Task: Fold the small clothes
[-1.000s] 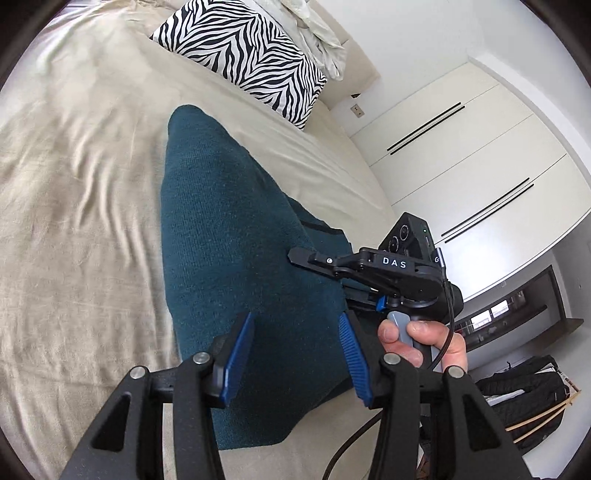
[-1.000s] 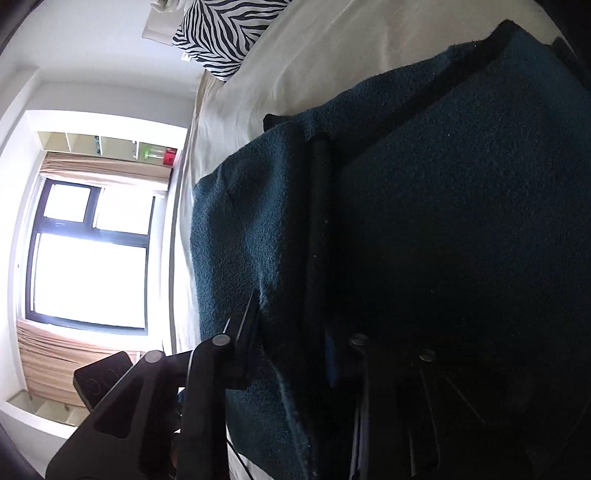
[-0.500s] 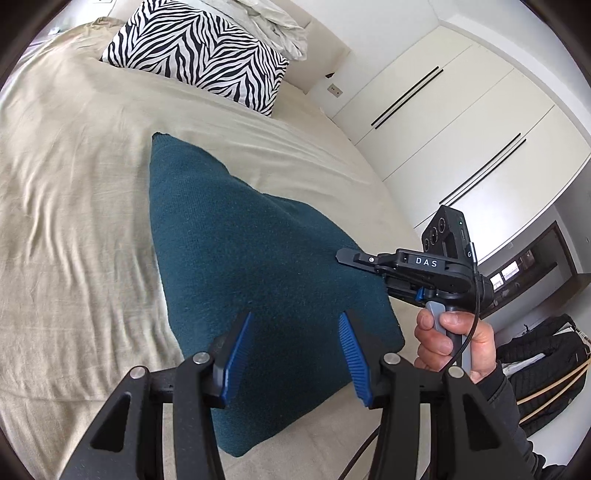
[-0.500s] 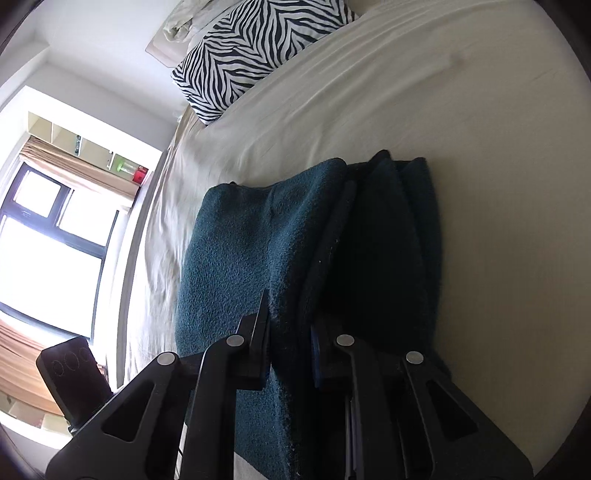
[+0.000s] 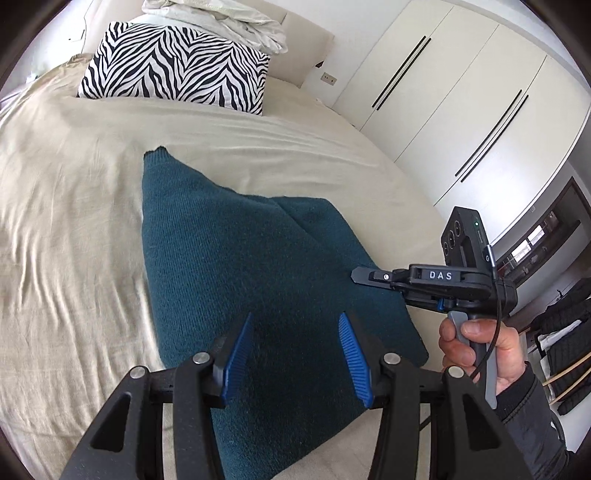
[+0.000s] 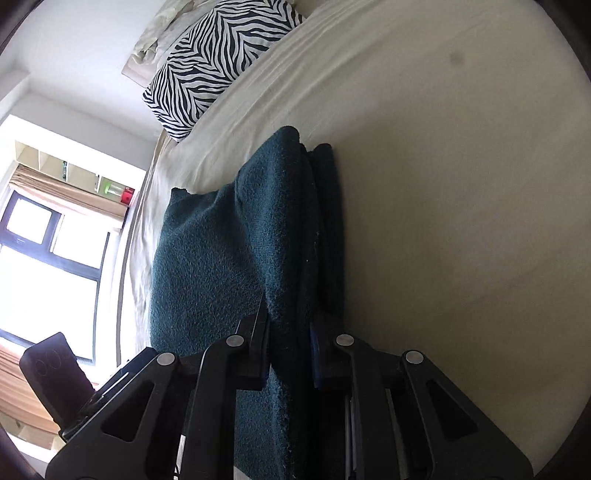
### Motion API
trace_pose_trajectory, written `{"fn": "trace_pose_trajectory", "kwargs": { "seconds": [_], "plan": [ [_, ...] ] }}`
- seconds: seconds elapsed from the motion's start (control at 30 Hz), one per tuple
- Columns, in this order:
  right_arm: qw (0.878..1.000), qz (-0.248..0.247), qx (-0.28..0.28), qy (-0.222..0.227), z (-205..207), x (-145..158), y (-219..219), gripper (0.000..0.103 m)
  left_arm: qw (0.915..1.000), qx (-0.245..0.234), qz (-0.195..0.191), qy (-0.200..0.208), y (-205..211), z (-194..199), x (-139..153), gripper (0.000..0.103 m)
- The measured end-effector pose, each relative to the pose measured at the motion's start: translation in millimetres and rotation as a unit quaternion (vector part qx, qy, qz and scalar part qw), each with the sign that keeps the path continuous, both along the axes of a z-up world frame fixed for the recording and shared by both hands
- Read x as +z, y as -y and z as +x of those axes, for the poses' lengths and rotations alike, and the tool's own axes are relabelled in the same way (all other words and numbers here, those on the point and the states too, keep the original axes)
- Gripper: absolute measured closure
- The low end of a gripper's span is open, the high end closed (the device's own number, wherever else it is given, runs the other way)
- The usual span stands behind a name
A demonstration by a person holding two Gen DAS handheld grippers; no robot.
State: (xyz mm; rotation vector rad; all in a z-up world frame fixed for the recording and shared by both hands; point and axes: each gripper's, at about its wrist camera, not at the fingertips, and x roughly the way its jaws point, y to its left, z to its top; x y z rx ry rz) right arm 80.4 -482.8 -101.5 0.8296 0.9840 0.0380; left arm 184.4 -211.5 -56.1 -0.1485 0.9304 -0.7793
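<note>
A dark teal knitted garment (image 5: pixel 236 266) lies folded on the beige bed (image 5: pixel 66 229), one corner pointing toward the pillow. My left gripper (image 5: pixel 295 350) hovers over its near part, open, and the blue pads (image 5: pixel 236 354) hold nothing. My right gripper (image 5: pixel 356 274), held by a hand (image 5: pixel 476 343), sits at the garment's right edge. In the right wrist view the right gripper (image 6: pixel 291 332) is shut on a thick folded edge of the garment (image 6: pixel 207 258), which runs away from it across the bed (image 6: pixel 461 184).
A zebra-striped pillow (image 5: pixel 173 66) and crumpled white bedding (image 5: pixel 221 18) lie at the head of the bed. White wardrobe doors (image 5: pixel 461 110) stand to the right, with dark bags (image 5: pixel 565 332) on the floor. A bright window (image 6: pixel 44 266) is on the other side.
Both grippers have drawn back toward the bed's near side. The right gripper kept hold of the garment's edge, which now looks smaller and stretched out ahead of it. The left view has rolled level.
</note>
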Motion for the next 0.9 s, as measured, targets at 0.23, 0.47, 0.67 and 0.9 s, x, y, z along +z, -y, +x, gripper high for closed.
{"fn": "trace_pose_trajectory", "kwargs": {
  "seconds": [0.23, 0.47, 0.67, 0.9],
  "plan": [
    [1.0, 0.02, -0.005, 0.006, -11.6, -14.6, 8.5, 0.09, 0.9984, -0.022, 0.049, -0.018, 25.2, 17.5, -34.6, 0.05],
    [0.999, 0.052, -0.011, 0.006, -10.3, -27.9, 19.4, 0.09, 0.9996, -0.005, 0.027, -0.008, 17.8, 14.3, -19.5, 0.05],
    [0.998, 0.022, -0.049, 0.018, -15.9, 9.4, 25.5, 0.082, 0.9982, 0.013, 0.045, 0.037, 25.7, 44.1, 0.6, 0.05],
    [0.998, 0.032, 0.006, 0.062, 34.6, 45.2, 4.3, 0.082, 0.9961, 0.028, 0.084, -0.002, 52.9, 100.0, -35.6, 0.05]
  ]
}}
